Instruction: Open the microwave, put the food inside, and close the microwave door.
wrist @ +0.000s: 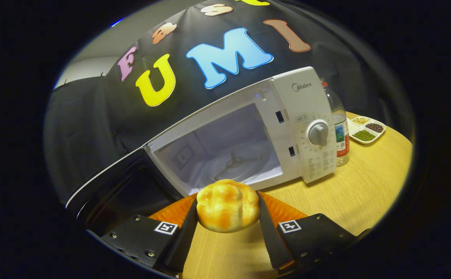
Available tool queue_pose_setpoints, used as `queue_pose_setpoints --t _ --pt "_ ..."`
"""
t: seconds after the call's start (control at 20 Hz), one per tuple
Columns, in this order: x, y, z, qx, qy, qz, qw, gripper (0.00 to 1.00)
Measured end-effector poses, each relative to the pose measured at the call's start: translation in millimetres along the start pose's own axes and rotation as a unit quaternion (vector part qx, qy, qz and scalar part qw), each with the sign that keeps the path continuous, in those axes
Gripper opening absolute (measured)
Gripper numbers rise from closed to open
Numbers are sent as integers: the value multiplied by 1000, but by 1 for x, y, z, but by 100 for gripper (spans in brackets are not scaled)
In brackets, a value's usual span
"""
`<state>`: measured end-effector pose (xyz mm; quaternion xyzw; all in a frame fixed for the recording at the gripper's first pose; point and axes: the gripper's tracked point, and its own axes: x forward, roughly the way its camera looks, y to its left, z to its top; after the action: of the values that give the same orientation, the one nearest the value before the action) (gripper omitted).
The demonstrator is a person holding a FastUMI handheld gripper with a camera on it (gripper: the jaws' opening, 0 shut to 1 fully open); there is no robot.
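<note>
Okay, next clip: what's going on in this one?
A hand-held gripper is shut on a golden bread roll, clamped between its two fingers above the wooden table. Just ahead, the white microwave stands with its door swung open, and the glass turntable inside is bare. So the door is open, the food is not yet inside. Beside the microwave stand a bottle and a divided dish of beans.

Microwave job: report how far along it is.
Done: the microwave is open, its door swung wide beside the cavity. In hand: the gripper is shut on the bread roll, both fingers pressing its sides, just in front of the opening. Left: set the roll on the glass turntable, which holds no food yet, let go, back out, then close the door.
</note>
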<state>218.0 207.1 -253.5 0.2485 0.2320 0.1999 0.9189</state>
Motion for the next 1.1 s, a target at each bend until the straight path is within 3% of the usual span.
queue_pose_setpoints --t 0.5,0.8,1.0,1.1 --pt "94 11 14 42 -37 5 998 80" --pt "134 0 17 88 -57 -21 994 79" --pt "150 -8 8 85 -53 -46 994 79" --pt "153 -5 11 85 -60 -47 994 85"
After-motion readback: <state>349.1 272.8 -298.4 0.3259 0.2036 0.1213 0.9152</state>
